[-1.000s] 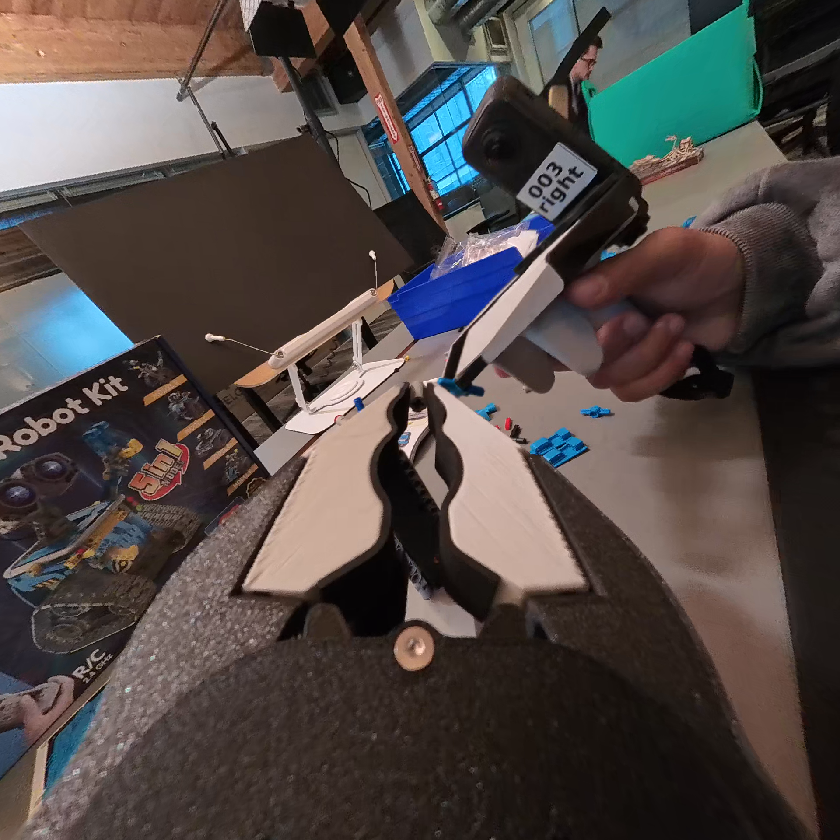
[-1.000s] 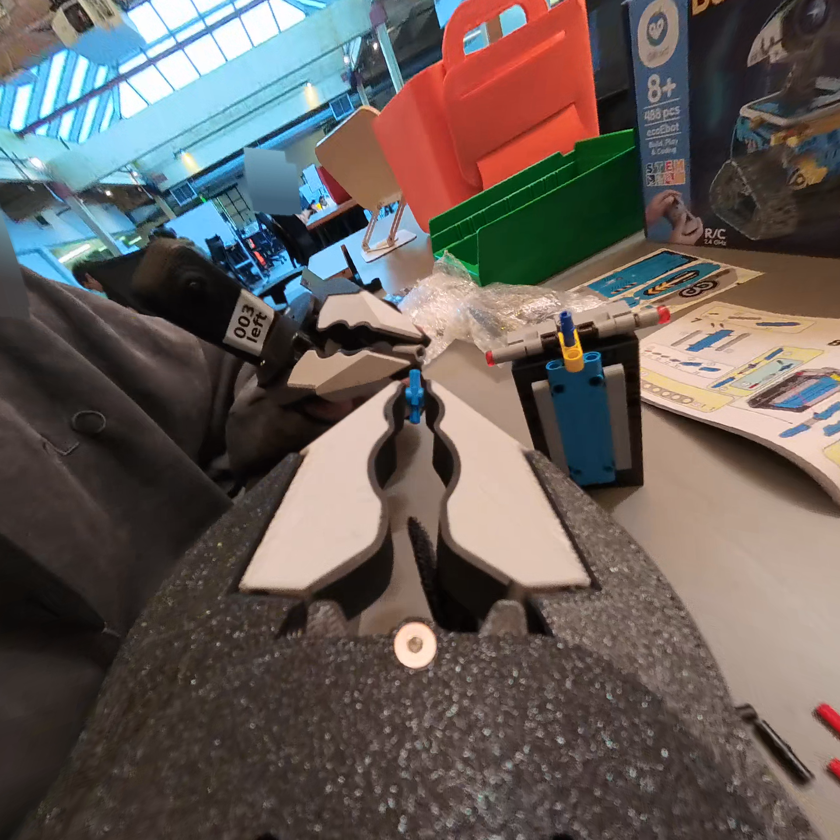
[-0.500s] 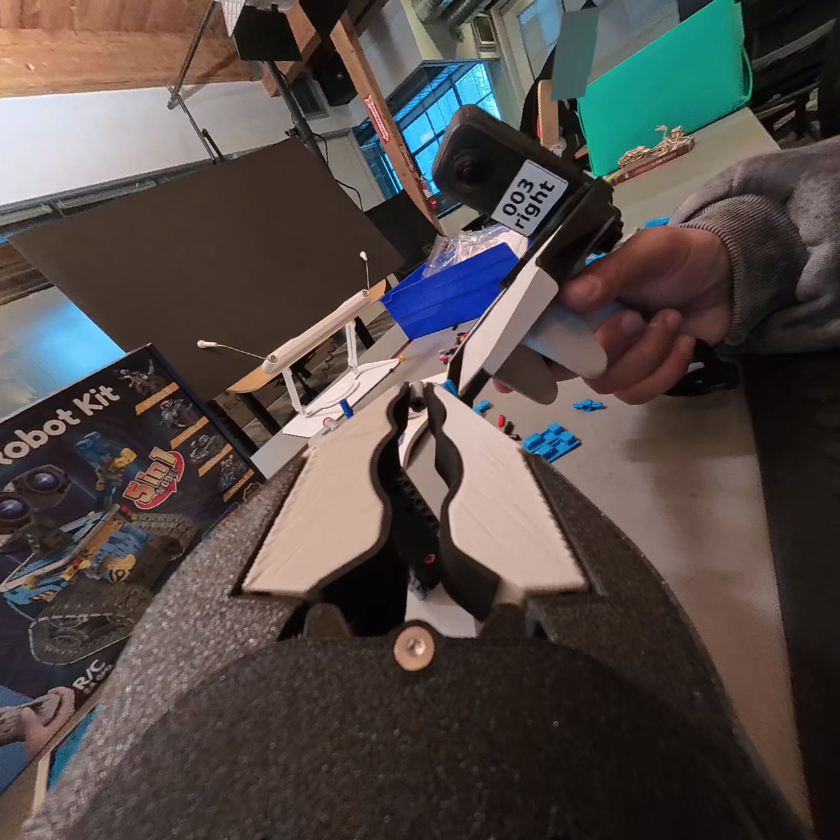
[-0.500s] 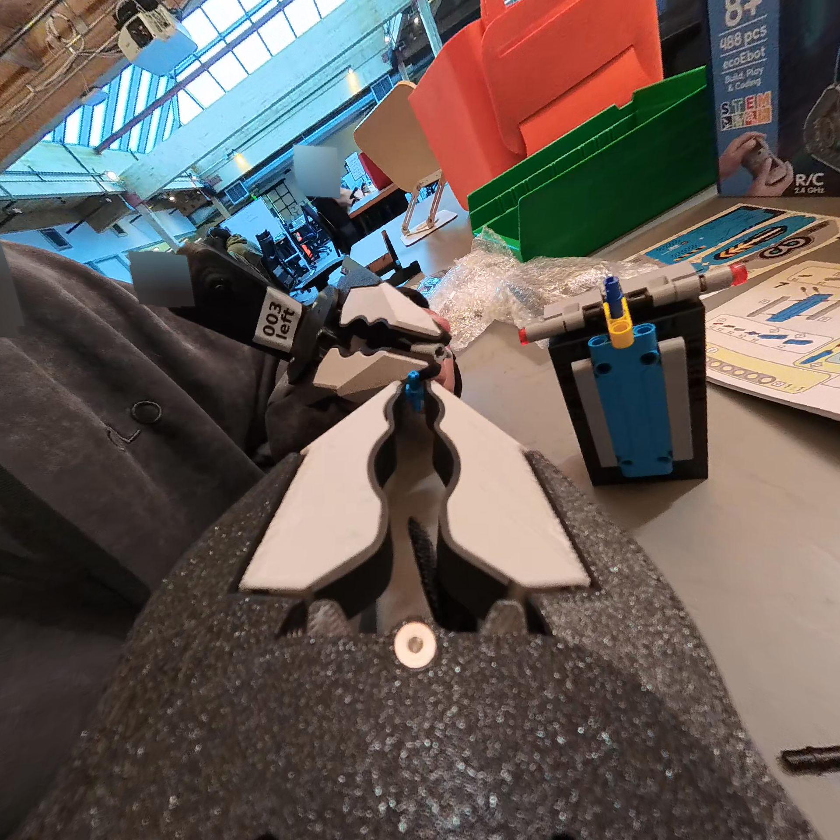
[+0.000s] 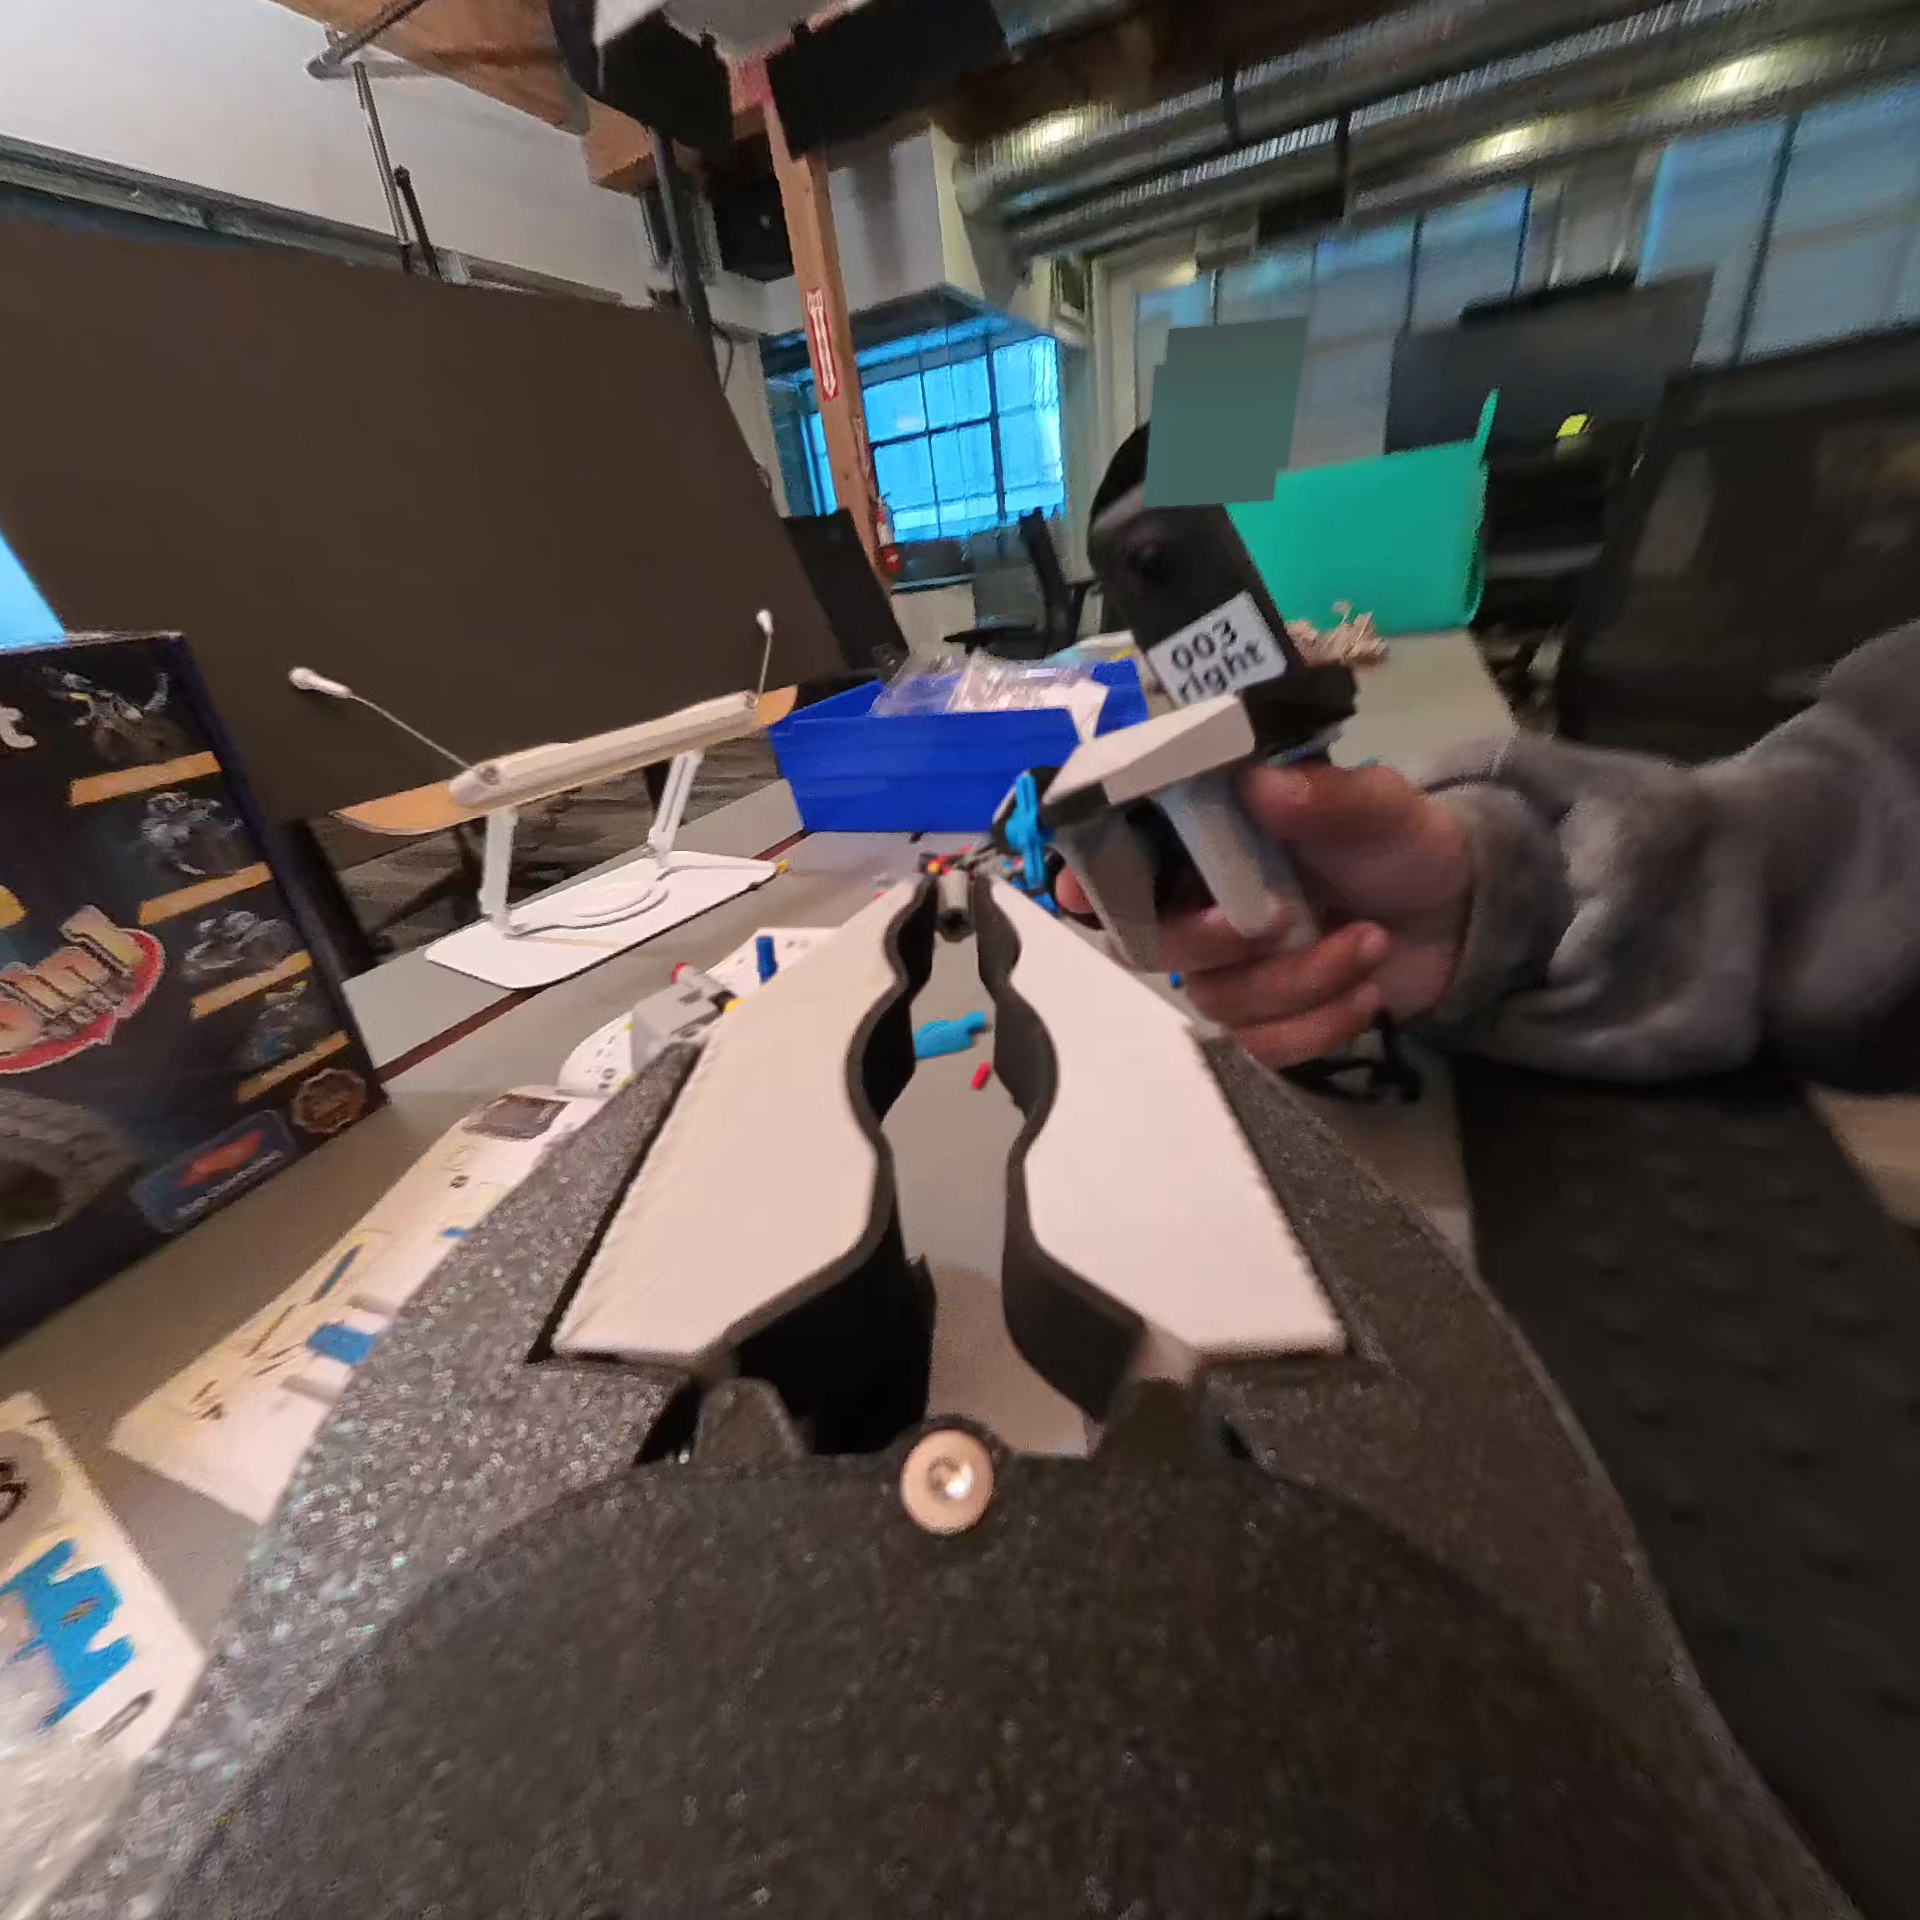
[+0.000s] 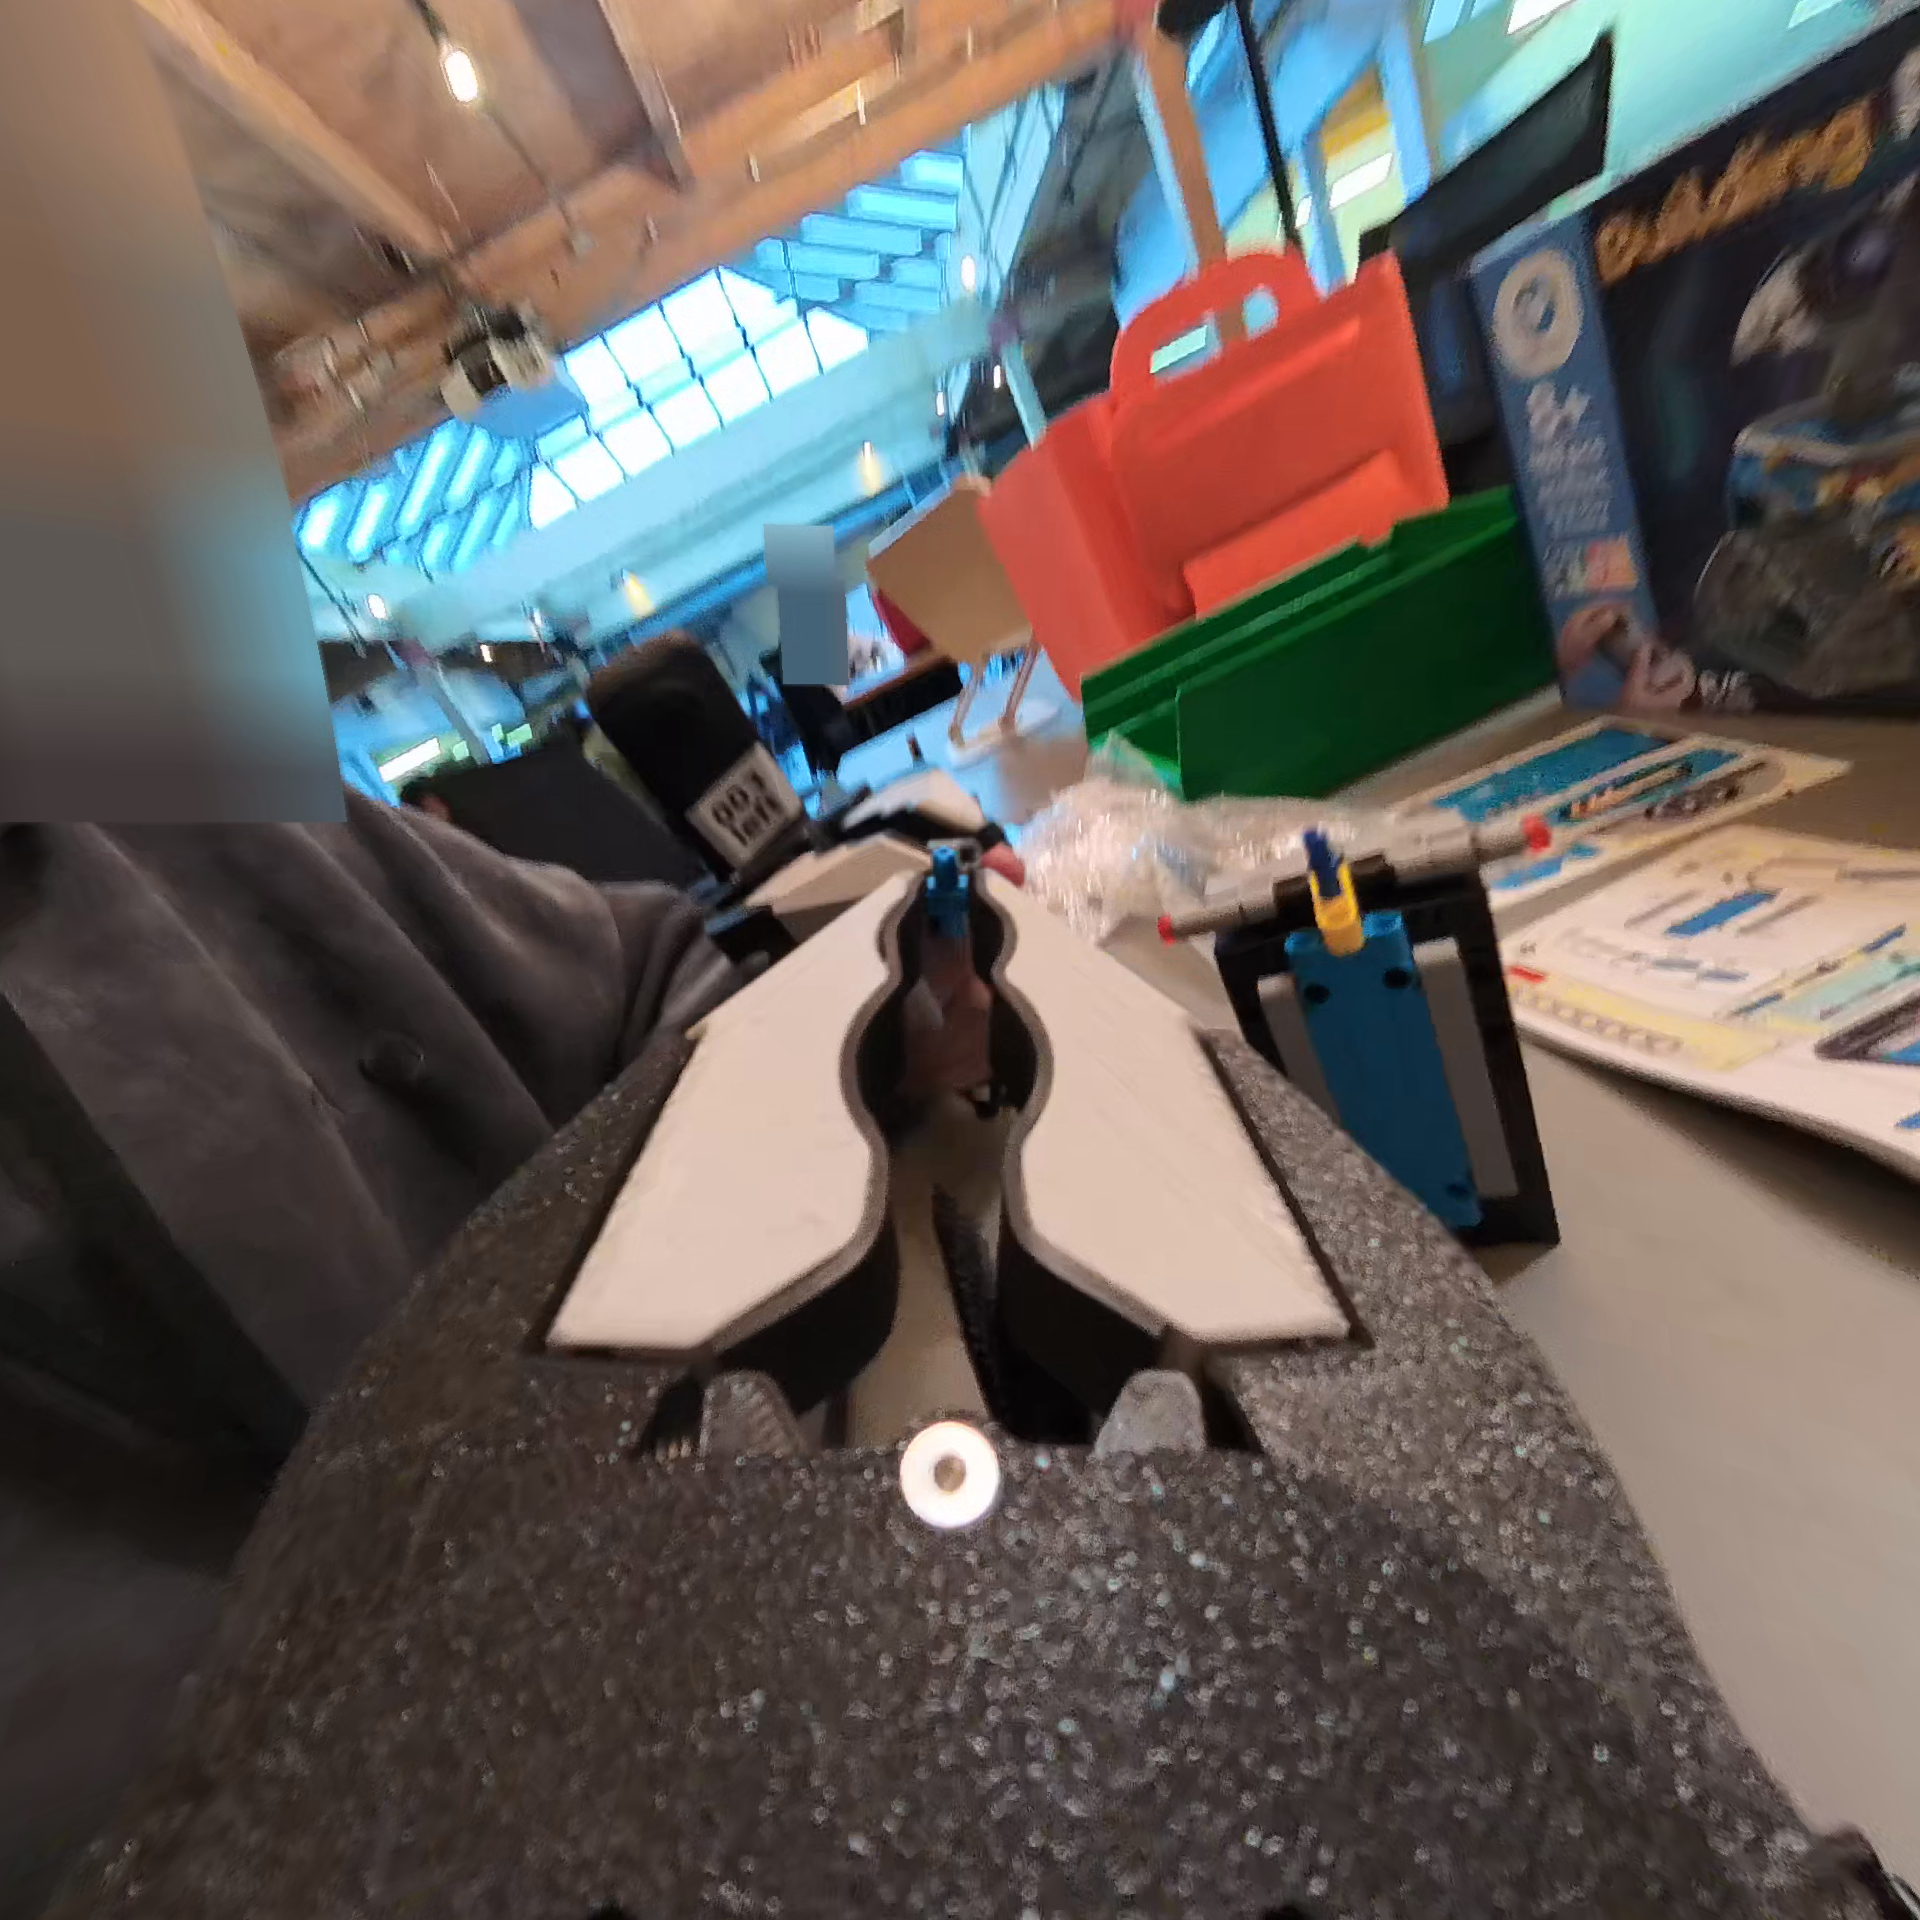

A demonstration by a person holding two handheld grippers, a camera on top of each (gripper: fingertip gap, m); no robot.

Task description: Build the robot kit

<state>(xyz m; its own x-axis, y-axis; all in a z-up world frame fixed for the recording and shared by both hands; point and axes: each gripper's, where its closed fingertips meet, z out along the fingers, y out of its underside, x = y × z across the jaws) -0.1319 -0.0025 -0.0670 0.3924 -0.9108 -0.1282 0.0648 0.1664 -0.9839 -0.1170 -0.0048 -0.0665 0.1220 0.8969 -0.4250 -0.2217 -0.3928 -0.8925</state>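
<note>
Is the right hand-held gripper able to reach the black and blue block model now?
Probably yes: the model stands close beside the right hand-held gripper, nothing between, but it is shut on a small blue pin.

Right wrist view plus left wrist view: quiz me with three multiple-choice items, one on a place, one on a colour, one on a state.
1. Where is the black-and-blue assembly in the right wrist view?
A. Upright on the table, right of the tongs' tips
B. On the floor
C. Hanging from the ceiling

2. What colour is the pin in the right tongs?
A. Red
B. Blue
C. Yellow

3. What state are the left tongs in?
A. Wide open, empty
B. Shut on a small grey piece
C. Lying on the table

Answers:
1 A, since it stands on the grey tabletop beside the right finger.
2 B, since a blue pin sticks up between the tips.
3 B, since the tips pinch the grey piece in the left wrist view.
</note>
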